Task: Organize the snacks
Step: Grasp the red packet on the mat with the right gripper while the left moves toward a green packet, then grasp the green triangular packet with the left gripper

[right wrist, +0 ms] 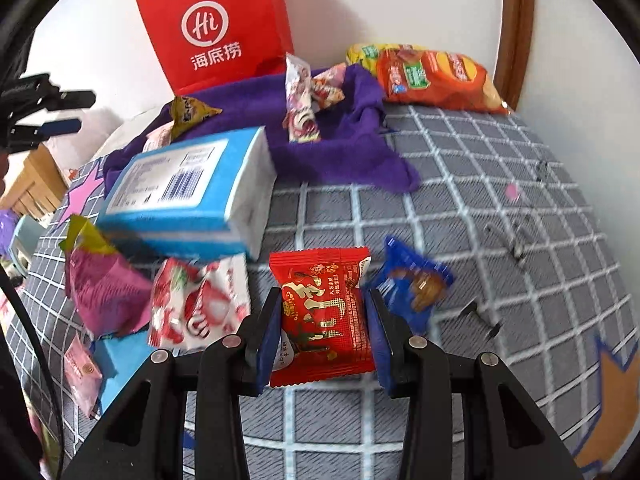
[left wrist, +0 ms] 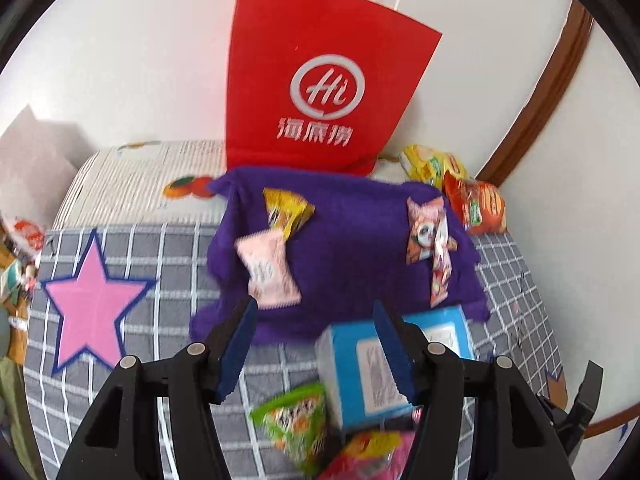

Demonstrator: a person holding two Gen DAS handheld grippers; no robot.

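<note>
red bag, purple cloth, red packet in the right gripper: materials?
Red bag: looks like matte paper, stiff flat panels with sharp creases, thin cord handles. Purple cloth: fuzzy towel-like fabric, soft rumpled folds. Red packet in the right gripper: glossy plastic film, crimped serrated ends, probably foil-lined.

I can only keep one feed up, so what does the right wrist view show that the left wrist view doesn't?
Right wrist only: the right gripper, jaws shut on a red snack packet, and a blue packet beside it.

Left wrist only: the left gripper's jaws standing open with nothing between them, and a big pink star on the checked cover.

Both: the red paper bag, the purple cloth with small packets on it, and the blue box.
</note>
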